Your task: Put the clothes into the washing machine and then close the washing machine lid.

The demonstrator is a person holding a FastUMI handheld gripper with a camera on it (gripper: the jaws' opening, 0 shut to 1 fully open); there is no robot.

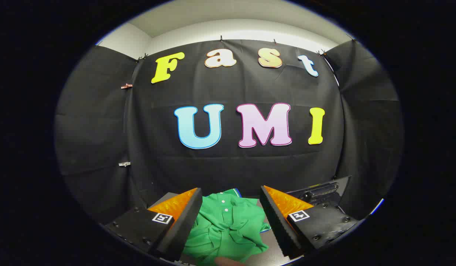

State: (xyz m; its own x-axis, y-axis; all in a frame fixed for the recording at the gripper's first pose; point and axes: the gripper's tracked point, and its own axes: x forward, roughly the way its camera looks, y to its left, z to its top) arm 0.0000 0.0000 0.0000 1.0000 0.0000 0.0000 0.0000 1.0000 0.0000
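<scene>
Gripper view: claw (230, 218) spread wide, its two fingers (183, 225) angled apart at 7 and 5 o'clock, gripping nothing. Between them, a crumpled green polo shirt (226, 229), collar and white buttons turned toward 12 o'clock, lying bunched on a grey surface (266, 255). Left finger's inner face close against the shirt's edge; contact hard to judge. Right finger just clear of the cloth, a strip of bare surface visible in between. Small square black-and-white markers on both finger mounts. Behind the right finger, toward 4 o'clock, a dark slanted panel (320, 192) with a long handle-like bar, partly hidden; too little visible to say what it belongs to. Beyond the shirt, black cloth wall (102, 129) draped across the booth from 9 to 3 o'clock, pinned by small clips (126, 86) along its seams. Pale ceiling (231, 26) above at 12 o'clock.
</scene>
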